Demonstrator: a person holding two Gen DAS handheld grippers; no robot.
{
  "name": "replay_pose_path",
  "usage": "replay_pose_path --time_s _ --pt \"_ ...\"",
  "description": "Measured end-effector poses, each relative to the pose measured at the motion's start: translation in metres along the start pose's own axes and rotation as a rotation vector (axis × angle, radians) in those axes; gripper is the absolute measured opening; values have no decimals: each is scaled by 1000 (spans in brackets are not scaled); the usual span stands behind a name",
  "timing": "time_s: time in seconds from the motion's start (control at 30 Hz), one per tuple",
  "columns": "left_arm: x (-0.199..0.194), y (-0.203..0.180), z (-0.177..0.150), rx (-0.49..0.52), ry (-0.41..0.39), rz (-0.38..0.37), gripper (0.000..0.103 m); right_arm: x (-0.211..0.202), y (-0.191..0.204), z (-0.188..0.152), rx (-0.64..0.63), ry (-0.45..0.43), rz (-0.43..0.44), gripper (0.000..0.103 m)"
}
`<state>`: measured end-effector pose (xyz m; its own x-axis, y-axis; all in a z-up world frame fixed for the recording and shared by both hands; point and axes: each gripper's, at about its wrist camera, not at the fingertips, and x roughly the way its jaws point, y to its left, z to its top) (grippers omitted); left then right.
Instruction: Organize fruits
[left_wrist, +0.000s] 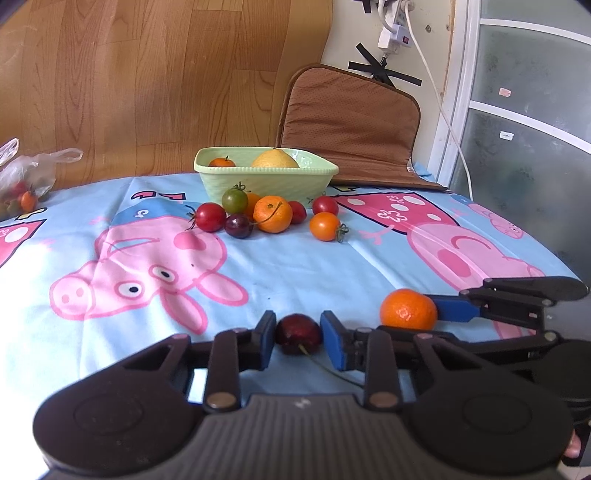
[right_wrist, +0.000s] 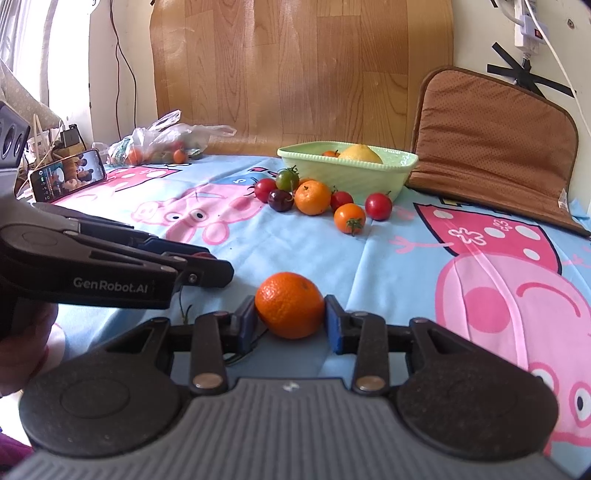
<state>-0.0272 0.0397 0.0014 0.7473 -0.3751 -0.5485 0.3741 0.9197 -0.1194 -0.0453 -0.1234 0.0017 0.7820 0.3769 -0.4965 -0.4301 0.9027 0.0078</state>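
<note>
On the near part of the worktop (left_wrist: 314, 266), which is wearing a pale blue cartoon-pig cloth, the left tongs (left_wrist: 297, 334) are clamping a dark red cherry (left_wrist: 297, 332) between their blue pads, its thin stem trailing back toward the camera; just beside them, the right tongs (right_wrist: 290, 314) are gripping a mandarin (right_wrist: 290, 304), both pads pressing on its sides while the fruit is sitting on the cloth; in the left wrist view the same mandarin (left_wrist: 408, 309) is showing to the right of the cherry, near it but not touching. Farther back, a pale green basket (left_wrist: 266, 179) is standing by a brown cushion (left_wrist: 351, 125) and is holding a lemon (left_wrist: 275, 159) and a small orange tomato (left_wrist: 221, 161); in front of the basket a loose cluster of fruit is lying on the cloth: a second mandarin (left_wrist: 272, 214), a green tomato (left_wrist: 235, 200), a red tomato (left_wrist: 210, 217), another dark cherry (left_wrist: 238, 226), and an orange tomato (left_wrist: 325, 226) lying slightly apart to the right. At the far left edge a clear plastic bag (right_wrist: 166, 142) is holding more small fruit; beside it a phone (right_wrist: 66, 179) is leaning upright with its screen lit.
</note>
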Motion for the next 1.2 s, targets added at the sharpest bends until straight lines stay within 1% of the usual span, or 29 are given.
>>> replay_pose_path --time_s 0.17,0.23,0.27,0.33,0.43,0.5,0.67,0.9,1.2 --pt "0 -1 0 -2 1 7 31 0 0 0 0 0 0 41" --pt "1 -2 0 6 2 9 33 0 0 0 1 1 1 41" --pt "1 -3 1 9 3 11 38 0 0 0 0 0 0 41" --pt "2 -3 1 10 2 16 38 0 0 0 0 1 0 41" --pt "2 -3 1 5 0 12 36 0 0 0 1 1 1 41" --pt "2 -1 0 -1 -1 6 27 0 0 0 0 1 0 41" --pt "1 0 0 -10 -4 1 27 0 0 0 1 -2 -6 41" --pt "0 0 0 -16 -6 -1 27 0 -4 0 41 -10 -49 41" --pt "0 0 0 -17 -7 -4 27 0 -4 -1 38 -6 -55 41"
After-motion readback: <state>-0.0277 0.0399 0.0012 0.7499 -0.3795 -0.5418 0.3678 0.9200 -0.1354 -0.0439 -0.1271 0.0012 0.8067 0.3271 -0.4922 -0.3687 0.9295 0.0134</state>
